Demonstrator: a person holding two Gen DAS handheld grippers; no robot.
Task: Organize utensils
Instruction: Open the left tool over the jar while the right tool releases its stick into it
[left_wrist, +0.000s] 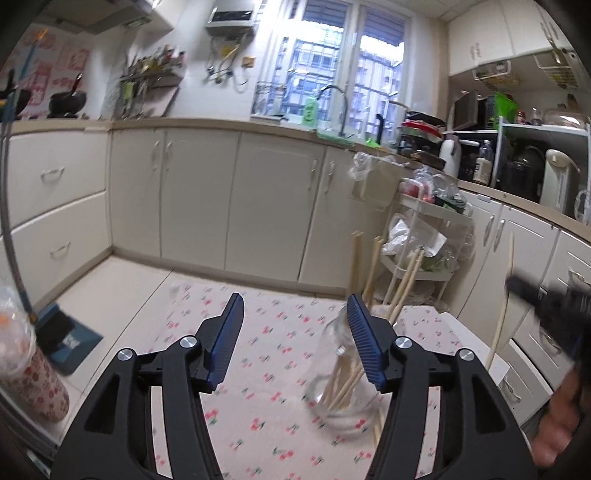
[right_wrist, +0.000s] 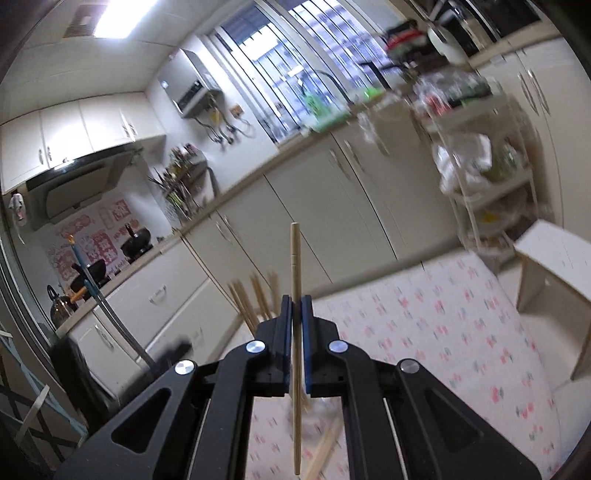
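The right gripper (right_wrist: 295, 306) jaws pinch one chopstick (right_wrist: 294, 258); the left gripper (left_wrist: 295, 321) jaws gape empty beside the glass jar (left_wrist: 340, 373). Next, drop it in the jar.

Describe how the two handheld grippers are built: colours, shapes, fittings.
Both look alike. The left gripper has matte black angular linkage arms with triangular cut-outs, round silver pivot bolts, and two flat fingers faced with ribbed blue pads. The right gripper shows the same black frame, silver bolts and blue-faced fingers. No cables, markings or sleeves are visible.
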